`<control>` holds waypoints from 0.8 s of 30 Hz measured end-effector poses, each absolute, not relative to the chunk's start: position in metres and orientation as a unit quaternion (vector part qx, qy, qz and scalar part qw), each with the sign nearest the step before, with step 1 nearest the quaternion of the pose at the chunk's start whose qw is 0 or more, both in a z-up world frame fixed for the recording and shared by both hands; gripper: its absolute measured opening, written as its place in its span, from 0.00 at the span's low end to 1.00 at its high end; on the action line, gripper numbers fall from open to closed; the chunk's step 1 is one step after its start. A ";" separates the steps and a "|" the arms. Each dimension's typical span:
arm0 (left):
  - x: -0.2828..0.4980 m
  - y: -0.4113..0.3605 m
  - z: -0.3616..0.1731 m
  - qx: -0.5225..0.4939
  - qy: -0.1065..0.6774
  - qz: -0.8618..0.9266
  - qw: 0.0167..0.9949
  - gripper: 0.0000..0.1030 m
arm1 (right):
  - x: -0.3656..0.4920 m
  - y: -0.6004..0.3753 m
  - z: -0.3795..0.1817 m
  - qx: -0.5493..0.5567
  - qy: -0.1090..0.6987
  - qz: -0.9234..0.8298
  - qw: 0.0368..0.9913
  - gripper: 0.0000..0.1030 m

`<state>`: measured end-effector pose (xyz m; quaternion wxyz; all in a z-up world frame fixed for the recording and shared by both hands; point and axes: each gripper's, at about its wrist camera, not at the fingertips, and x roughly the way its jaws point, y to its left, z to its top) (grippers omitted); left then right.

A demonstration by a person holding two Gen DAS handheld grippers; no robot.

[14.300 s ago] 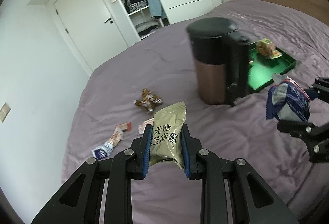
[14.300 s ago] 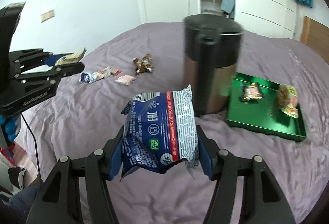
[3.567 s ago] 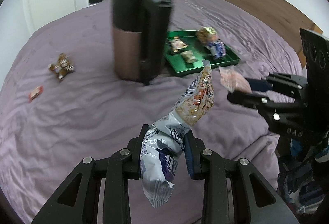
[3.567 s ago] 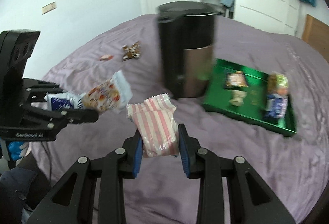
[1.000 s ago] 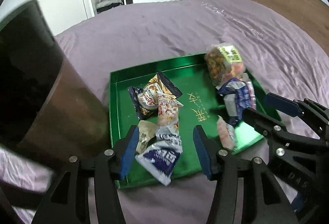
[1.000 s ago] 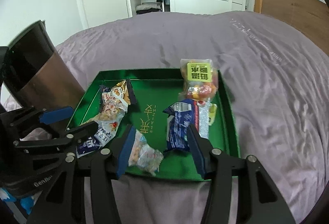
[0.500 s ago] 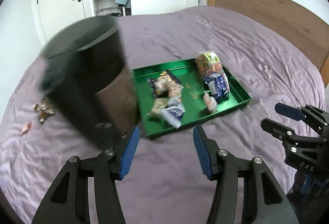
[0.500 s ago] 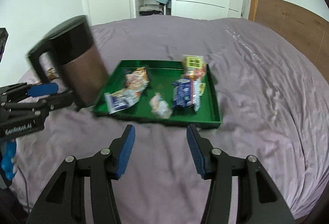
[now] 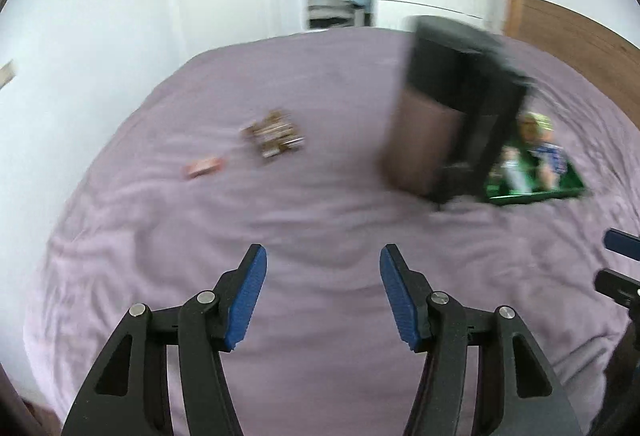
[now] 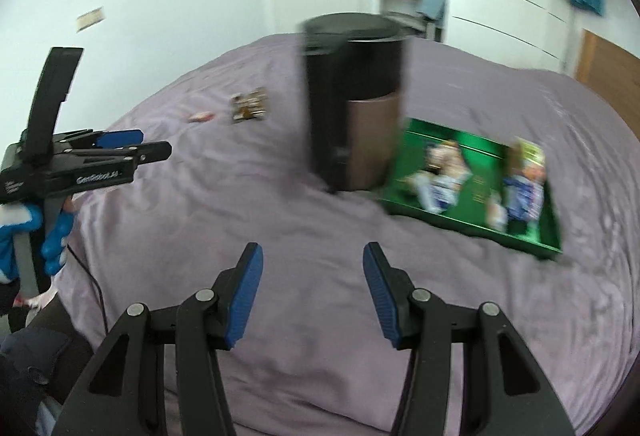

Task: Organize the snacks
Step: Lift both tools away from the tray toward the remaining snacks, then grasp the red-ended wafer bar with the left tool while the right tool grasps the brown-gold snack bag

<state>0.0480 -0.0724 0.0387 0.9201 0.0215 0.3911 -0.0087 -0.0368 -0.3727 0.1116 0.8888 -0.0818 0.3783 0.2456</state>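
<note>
Both grippers, left (image 9: 322, 294) and right (image 10: 312, 292), have pulled back from the green tray (image 10: 520, 236) with jaws wide and empty, the left's just opening further; two snacks (image 9: 276, 136) remain on the bed (image 9: 320, 216).

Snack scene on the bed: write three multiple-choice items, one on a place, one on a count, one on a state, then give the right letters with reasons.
1. Where does the green tray lie?
A. on the bed beside the tall dark jug
B. on the wardrobe shelf
C. on the floor

2. How many snacks lie loose on the purple bedcover, outside the tray?
A. none
B. two
C. five

3. In what state are the two claws?
A. both empty, jaws apart
B. both gripping packets
C. only the left one gripping a packet

Answers:
1 A, the tray sits on the cover right next to the jug.
2 B, only the brown snack packet and the small pink wrapper lie there.
3 A, nothing is between the pads of the left claw or the right claw.
</note>
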 end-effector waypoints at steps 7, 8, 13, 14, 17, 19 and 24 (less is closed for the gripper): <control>0.065 0.030 0.021 -0.014 0.394 0.060 0.917 0.51 | -0.012 -0.283 0.106 -0.109 0.379 0.302 0.868 0.53; 0.071 0.041 0.019 -0.021 0.394 0.065 0.917 0.52 | -0.003 -0.266 0.105 -0.113 0.376 0.310 0.866 0.64; 0.114 0.079 0.010 -0.051 0.392 0.074 0.915 0.64 | 0.047 -0.206 0.091 -0.129 0.370 0.329 0.859 0.76; 0.125 0.081 0.008 -0.055 0.394 0.073 0.915 0.64 | 0.059 -0.197 0.088 -0.130 0.369 0.327 0.860 0.86; 0.165 0.086 -0.006 -0.068 0.407 0.067 0.908 0.66 | 0.102 -0.170 0.077 -0.127 0.366 0.318 0.865 0.91; 0.189 0.085 -0.018 -0.069 0.416 0.065 0.904 0.67 | 0.127 -0.165 0.072 -0.125 0.365 0.310 0.869 1.00; 0.246 0.082 -0.052 -0.068 0.437 0.063 0.895 0.67 | 0.187 -0.147 0.048 -0.130 0.371 0.292 0.872 1.00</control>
